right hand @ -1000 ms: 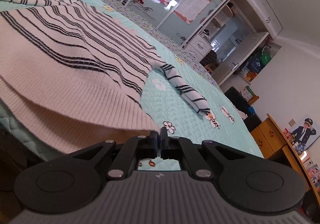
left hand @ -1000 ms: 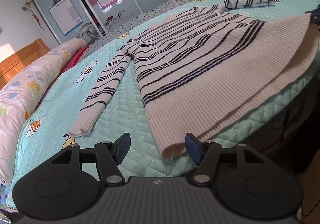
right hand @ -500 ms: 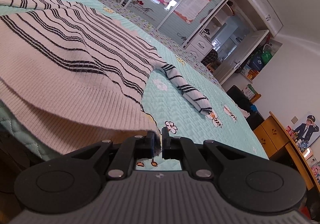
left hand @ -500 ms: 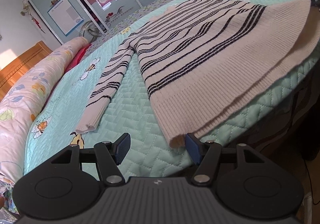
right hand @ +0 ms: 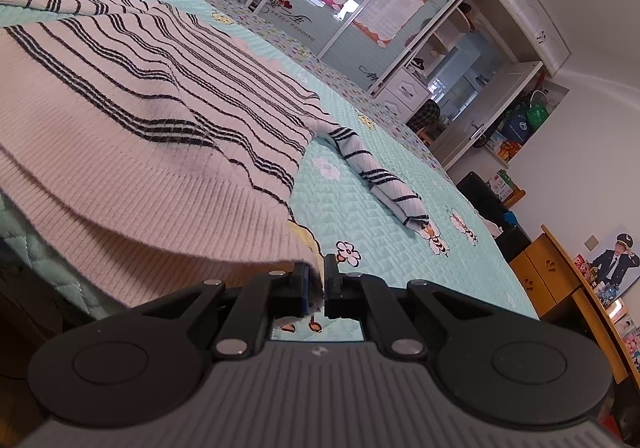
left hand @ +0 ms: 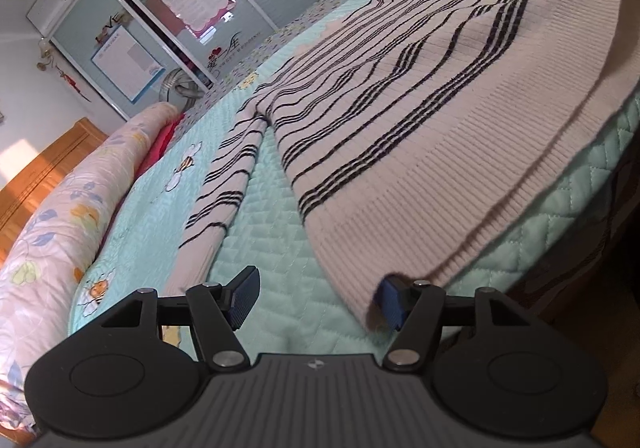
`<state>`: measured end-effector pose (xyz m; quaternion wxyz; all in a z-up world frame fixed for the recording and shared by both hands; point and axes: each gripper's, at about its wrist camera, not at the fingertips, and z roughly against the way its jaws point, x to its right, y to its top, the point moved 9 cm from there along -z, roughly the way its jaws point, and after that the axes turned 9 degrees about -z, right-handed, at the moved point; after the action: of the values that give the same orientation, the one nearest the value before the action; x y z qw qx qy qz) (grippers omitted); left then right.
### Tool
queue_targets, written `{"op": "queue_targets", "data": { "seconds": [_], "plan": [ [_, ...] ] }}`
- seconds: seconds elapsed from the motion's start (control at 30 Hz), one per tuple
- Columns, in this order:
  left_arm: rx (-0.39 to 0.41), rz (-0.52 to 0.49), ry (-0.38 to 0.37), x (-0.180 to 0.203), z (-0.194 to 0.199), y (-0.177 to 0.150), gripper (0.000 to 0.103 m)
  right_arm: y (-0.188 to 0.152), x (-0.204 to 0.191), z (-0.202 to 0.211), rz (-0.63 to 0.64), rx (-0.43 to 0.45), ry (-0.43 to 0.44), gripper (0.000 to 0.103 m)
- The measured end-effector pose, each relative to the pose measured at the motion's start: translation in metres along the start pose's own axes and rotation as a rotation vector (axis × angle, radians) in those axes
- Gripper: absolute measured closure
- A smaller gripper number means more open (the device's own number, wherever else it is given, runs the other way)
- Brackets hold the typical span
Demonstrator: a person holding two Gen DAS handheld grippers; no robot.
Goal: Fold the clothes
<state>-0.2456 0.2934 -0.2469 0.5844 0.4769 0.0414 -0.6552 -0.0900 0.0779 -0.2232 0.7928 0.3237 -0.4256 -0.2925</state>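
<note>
A cream sweater with thin black stripes [left hand: 420, 136] lies spread on the teal quilted bed [left hand: 280, 248]. Its left sleeve [left hand: 224, 188] stretches toward me and its right sleeve [right hand: 380, 176] lies folded on the quilt. My left gripper [left hand: 316, 300] is open just above the quilt. The hem's near corner [left hand: 360, 300] hangs between its blue pads, close to the right pad, with nothing pinched. In the right wrist view my right gripper [right hand: 318, 284] is shut on the hem's other corner [right hand: 296, 252] and holds it a little off the bed [right hand: 360, 216].
A floral rolled quilt [left hand: 52, 228] and a red pillow lie along the bed's left side by a wooden headboard. Glass wardrobe doors [left hand: 180, 20] stand beyond the bed. A wooden cabinet [right hand: 560, 280] stands at the right. The bed's dark front edge drops off at the lower right.
My left gripper has rolled and edged in toward the sweater, so the hem's near corner now hangs between its pads. The right gripper has kept still, shut on the hem.
</note>
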Motion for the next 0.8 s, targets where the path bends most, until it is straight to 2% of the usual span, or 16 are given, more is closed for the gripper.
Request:
{"op": "queue_targets", "data": {
  "seconds": [0.07,0.13,0.17,0.23,0.33,0.47,0.57,0.7,0.77,0.8],
  "plan": [
    [0.012,0.028,0.007,-0.002,-0.003,0.001,0.039,-0.001,-0.001,-0.002,0.006,-0.008,0.001,0.099],
    [0.029,0.076,0.006,-0.007,-0.001,0.001,0.072,-0.003,-0.003,-0.004,0.012,-0.016,0.004,0.099],
    [0.033,0.106,0.006,-0.012,0.001,0.001,0.101,-0.003,-0.003,-0.005,0.011,-0.017,0.005,0.1],
    [0.059,0.169,0.016,-0.025,0.012,0.001,0.101,-0.002,-0.002,-0.004,0.001,-0.007,0.007,0.103],
    [0.081,0.248,0.036,-0.047,0.039,-0.004,0.101,0.012,0.009,0.017,-0.043,0.061,0.029,0.103],
    [0.053,0.279,0.048,-0.059,0.053,-0.02,0.101,0.029,0.011,0.055,-0.017,0.127,0.111,0.103],
    [-0.004,0.272,0.063,-0.054,0.035,-0.031,0.101,0.014,-0.012,0.049,0.077,0.081,0.157,0.103],
    [0.018,0.275,0.06,-0.051,0.042,-0.023,0.097,-0.006,-0.036,0.028,0.152,-0.03,0.177,0.103],
    [0.067,0.268,0.057,-0.054,0.054,-0.012,0.095,-0.003,-0.034,0.031,0.122,-0.058,0.194,0.098],
    [0.083,0.269,0.055,-0.056,0.057,-0.007,0.092,-0.005,-0.032,0.033,0.117,-0.076,0.215,0.088]
  ]
}}
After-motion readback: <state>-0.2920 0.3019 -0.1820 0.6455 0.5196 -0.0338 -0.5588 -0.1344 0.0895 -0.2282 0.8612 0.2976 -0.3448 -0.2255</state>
